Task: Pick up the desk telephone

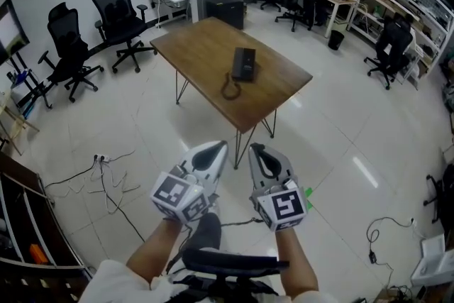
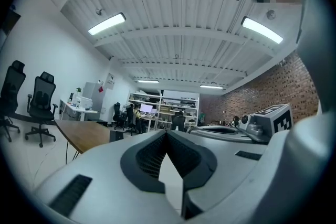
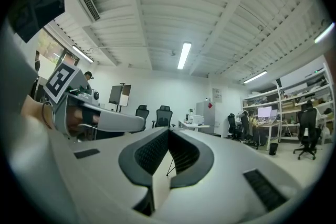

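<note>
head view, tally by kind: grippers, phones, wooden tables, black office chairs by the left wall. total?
grippers: 2, left gripper and right gripper
desk telephone: 1
wooden table: 1
black office chairs: 2
total: 6

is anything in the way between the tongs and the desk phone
Nothing visible does. Between the left tongs, the right tongs and the desk telephone lie only bare floor and the near part of the wooden table. The phone's coiled cord lies on its near side.

surface: wooden table point(image 1: 198, 46) | on it: desk telephone point(image 1: 243, 64) (cord point(image 1: 230, 89) coiled alongside)
</note>
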`<state>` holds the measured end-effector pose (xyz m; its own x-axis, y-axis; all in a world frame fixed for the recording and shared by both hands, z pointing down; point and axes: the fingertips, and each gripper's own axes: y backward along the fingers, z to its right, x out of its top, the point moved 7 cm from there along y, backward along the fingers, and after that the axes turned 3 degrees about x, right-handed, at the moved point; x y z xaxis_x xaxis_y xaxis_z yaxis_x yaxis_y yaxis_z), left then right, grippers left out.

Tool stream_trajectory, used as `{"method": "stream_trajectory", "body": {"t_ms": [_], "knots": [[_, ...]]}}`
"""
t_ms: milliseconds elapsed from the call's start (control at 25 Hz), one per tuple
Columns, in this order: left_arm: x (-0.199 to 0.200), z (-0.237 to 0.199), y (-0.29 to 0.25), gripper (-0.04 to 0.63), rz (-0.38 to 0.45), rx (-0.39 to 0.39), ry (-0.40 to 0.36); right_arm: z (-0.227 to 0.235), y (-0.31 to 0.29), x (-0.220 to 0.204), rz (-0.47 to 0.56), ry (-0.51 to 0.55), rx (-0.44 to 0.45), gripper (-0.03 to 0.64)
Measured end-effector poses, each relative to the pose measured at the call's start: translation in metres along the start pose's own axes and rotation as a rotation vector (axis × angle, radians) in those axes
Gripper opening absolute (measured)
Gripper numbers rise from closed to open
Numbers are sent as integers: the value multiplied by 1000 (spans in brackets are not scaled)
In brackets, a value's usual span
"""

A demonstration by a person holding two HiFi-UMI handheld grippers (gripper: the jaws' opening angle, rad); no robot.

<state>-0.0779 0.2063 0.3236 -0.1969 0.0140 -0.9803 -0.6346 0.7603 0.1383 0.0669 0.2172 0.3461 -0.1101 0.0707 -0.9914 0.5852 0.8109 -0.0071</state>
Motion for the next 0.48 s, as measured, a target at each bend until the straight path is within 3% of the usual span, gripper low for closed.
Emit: {"method": "stream_trajectory", "body": {"t_ms": [480], "knots": [[-18,-51,-64,2,-52,-21,29,44,-61,-16,-39,-17,-27,0]]}}
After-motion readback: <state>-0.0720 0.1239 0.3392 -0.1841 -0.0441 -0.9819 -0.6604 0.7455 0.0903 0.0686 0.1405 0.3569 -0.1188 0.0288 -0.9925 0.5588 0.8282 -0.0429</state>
